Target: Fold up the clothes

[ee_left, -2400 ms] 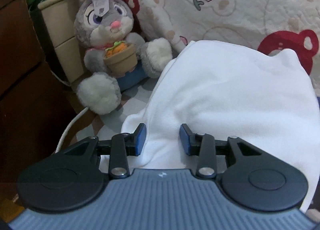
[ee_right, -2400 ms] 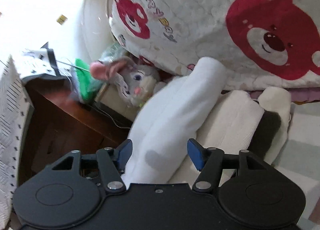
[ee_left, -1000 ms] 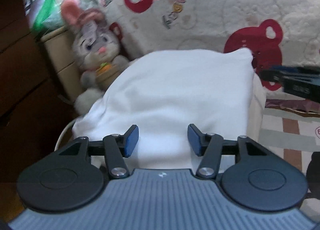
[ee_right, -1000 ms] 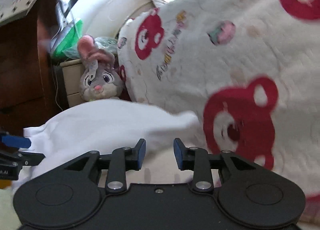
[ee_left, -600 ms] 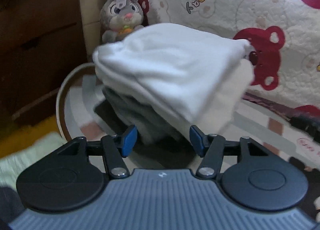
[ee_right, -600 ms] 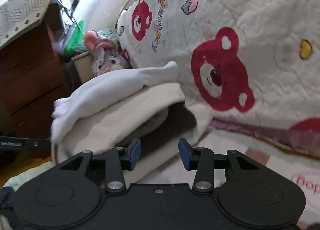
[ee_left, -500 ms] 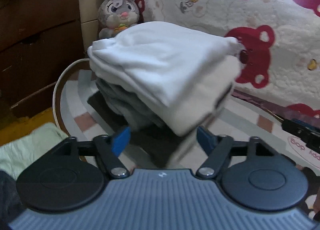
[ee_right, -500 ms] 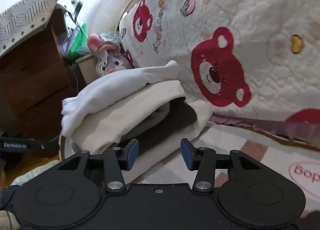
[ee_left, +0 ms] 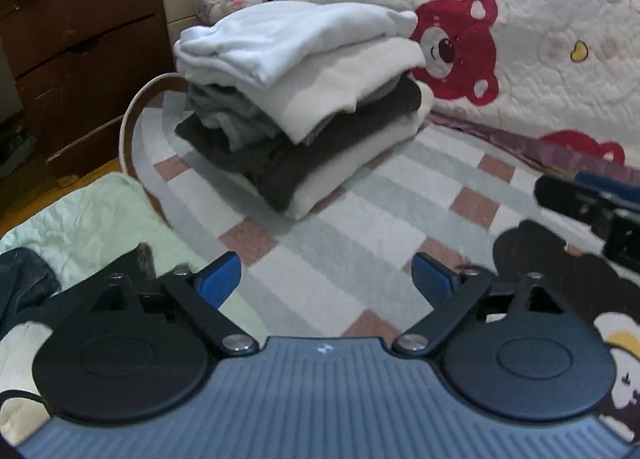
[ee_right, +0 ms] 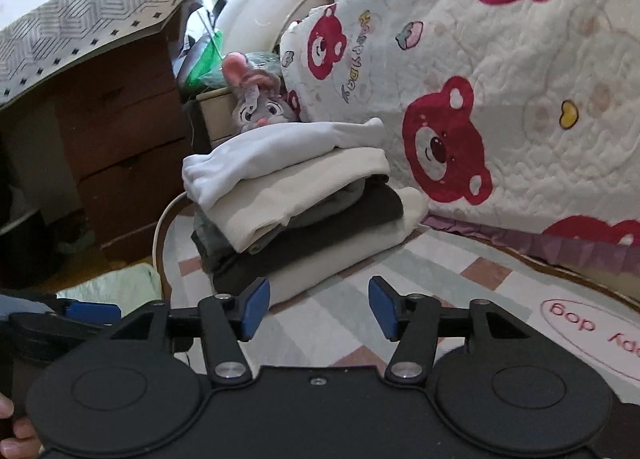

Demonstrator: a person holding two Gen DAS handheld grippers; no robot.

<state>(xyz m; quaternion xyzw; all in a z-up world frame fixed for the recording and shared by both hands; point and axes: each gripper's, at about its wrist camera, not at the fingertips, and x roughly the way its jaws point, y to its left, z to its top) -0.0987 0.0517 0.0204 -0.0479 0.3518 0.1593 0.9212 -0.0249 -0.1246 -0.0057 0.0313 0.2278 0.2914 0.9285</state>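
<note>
The quilt [ee_left: 540,43], white with red bears, is hanging down the side of a bed and filling the right of both views, so the floor in front of it is serving as the working area. A checked rug [ee_left: 360,227] is lying there, giving the clothes a clean place to sit.

The stack of folded clothes [ee_left: 304,107] is resting on the far part of the rug, just beside the quilt and near the brown drawer unit [ee_left: 80,59]. It is probably parked there to keep finished work out of the way. The white top garment [ee_left: 288,35] is lying uppermost, over a cream layer, grey and dark brown layers, and a cream one at the bottom.

A pale green cloth [ee_left: 92,227] is lying crumpled at the near left, with something dark beside it; whether these are the next garments to fold is hard to judge, as they are partly hidden behind the claw.

A plush rabbit [ee_right: 260,107] is peeking over the stack from behind.

The left claw [ee_left: 326,279] is opening, its blue pads standing wide apart over bare rug with nothing between them. The right claw [ee_right: 318,307] is opening too, also empty and apart from the stack, which suggests the white garment is already placed.
</note>
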